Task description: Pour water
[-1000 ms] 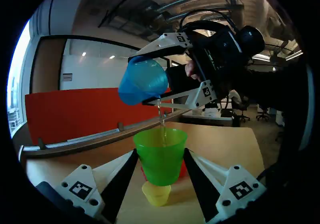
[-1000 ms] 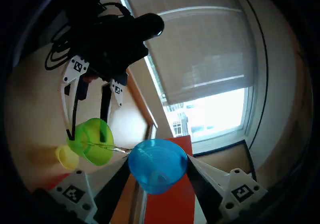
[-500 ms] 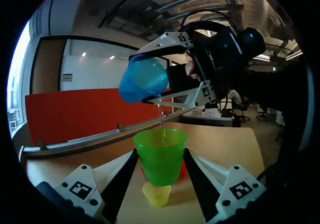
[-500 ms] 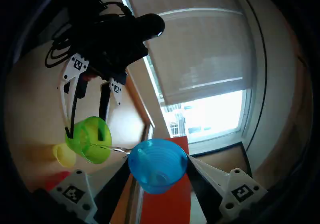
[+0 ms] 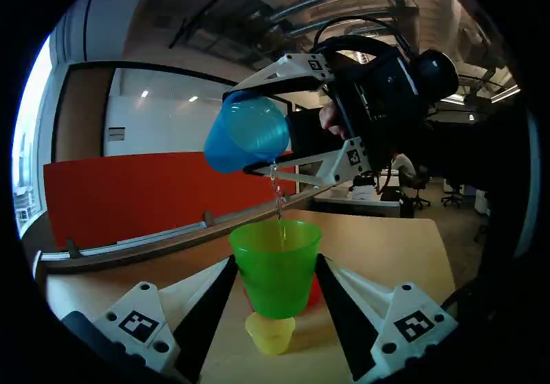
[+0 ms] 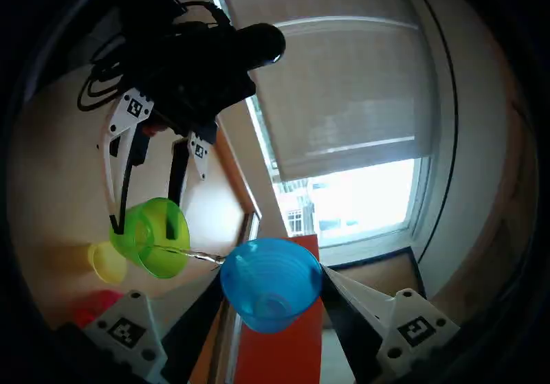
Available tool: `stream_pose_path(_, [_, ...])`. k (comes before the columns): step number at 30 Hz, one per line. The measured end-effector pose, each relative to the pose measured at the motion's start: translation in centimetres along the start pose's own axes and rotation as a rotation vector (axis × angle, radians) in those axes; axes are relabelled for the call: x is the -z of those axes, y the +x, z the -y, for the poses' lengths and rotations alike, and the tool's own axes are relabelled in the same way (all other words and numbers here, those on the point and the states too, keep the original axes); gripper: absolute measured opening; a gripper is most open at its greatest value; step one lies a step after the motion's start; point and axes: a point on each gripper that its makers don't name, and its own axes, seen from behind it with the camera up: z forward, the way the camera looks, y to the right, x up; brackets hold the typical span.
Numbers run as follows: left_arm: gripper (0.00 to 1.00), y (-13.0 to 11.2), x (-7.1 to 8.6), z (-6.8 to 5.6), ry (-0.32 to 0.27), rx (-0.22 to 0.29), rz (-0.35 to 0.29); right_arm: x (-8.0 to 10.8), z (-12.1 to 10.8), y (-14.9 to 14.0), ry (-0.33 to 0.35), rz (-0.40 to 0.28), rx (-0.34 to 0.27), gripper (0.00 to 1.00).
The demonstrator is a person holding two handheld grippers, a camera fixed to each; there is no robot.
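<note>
Left gripper view: stream (image 5: 277, 202) inside rim (image 5: 316, 233)

My left gripper view sits close behind the green cup (image 5: 277, 267), facing level; my right gripper view, rolled, shares it from above.

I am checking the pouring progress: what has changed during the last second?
The right claw has tipped the blue cup slightly further and raised it a little. The left claw holds the green cup in the same place, and the water stream still falls into it.
</note>
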Motion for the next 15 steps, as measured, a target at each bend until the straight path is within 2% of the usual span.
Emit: stream_pose_path(15, [0.81,0.06,0.08,0.01,0.002,-0.003,0.001,0.33,-0.71,0.97,-0.024,-0.011,0.021,0.92])
